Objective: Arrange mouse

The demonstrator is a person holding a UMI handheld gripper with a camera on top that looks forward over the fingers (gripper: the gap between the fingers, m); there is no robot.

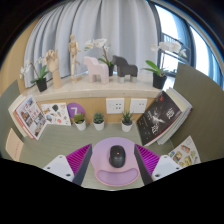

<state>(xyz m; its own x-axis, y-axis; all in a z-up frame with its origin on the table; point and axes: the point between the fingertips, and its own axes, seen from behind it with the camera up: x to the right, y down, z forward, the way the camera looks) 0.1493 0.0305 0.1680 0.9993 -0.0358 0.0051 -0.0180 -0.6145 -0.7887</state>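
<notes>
Jaws of your gripper (115,168) stand spread, the small black oval computer mouse (117,155) lying between them on a round lilac mat (104,174), gaps either side, near three potted plants (98,119).

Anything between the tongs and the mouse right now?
Nothing visible. The mouse sits on the round pink mousepad, between the open tongs, with a gap on each side. The small potted plants and the magazine stand well beyond it, near the wall.
</notes>
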